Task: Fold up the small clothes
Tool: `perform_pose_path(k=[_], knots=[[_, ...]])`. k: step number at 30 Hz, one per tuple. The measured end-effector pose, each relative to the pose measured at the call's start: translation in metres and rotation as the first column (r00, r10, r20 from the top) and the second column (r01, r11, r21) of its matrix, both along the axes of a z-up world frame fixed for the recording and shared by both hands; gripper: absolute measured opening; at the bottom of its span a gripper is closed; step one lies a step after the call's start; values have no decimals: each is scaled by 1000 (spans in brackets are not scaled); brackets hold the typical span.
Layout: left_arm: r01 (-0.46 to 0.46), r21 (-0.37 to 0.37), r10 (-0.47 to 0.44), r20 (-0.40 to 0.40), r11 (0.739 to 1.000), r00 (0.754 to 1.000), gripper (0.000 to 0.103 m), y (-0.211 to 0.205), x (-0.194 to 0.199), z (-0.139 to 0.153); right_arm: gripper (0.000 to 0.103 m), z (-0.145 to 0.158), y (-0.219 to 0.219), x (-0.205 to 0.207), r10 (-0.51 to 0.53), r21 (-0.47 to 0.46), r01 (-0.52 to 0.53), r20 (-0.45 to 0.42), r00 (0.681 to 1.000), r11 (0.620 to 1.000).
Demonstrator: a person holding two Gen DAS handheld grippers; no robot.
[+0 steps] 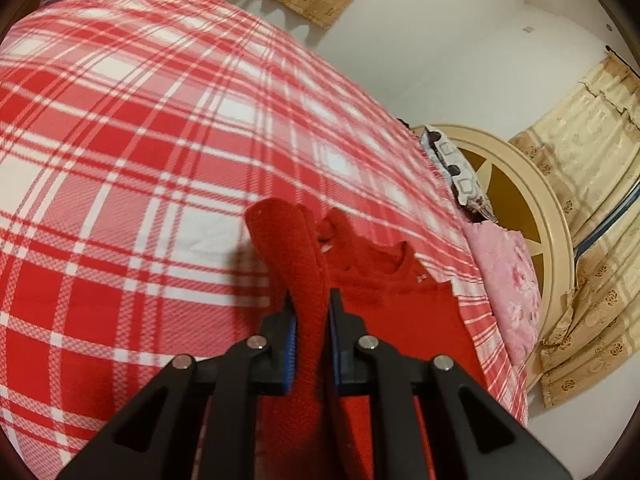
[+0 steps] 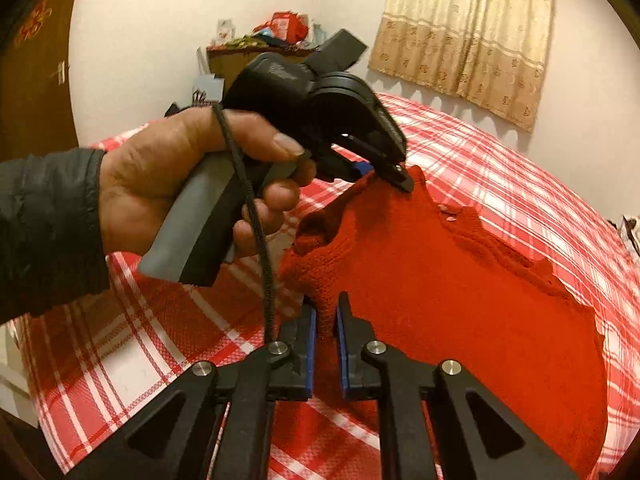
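A red knitted sweater lies on a bed with a red-and-white plaid cover. My left gripper is shut on a fold of its sleeve or edge, which stands up between the blue pads. In the right wrist view, my right gripper is shut on a lifted corner of the sweater. Farther back in that view, a person's hand in a dark sleeve holds the left gripper, which pinches the sweater's far edge. The rest of the sweater spreads flat to the right on the plaid cover.
A cream round headboard and a pink pillow mark the bed's right end. Beige curtains hang on the white wall behind. A cluttered cabinet stands in the corner beside a brown door.
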State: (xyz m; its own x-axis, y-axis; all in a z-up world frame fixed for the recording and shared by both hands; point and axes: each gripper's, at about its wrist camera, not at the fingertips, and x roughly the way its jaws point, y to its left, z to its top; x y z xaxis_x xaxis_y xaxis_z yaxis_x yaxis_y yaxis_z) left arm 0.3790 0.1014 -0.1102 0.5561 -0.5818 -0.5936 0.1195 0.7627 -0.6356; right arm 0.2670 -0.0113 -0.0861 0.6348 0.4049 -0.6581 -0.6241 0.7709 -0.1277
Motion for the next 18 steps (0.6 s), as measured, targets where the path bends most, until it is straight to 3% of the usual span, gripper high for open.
perform_pose_path(k=[10,18], knots=[[47,-11,-46,48,999,998,13,-33,-1,25,8,15,-36,-6,-55,61,53,21,998,997],[59,-36,-57,55,998,997,13,-56,-2,36,8,17,-68,-10,-106,139,109,-29,994,984]])
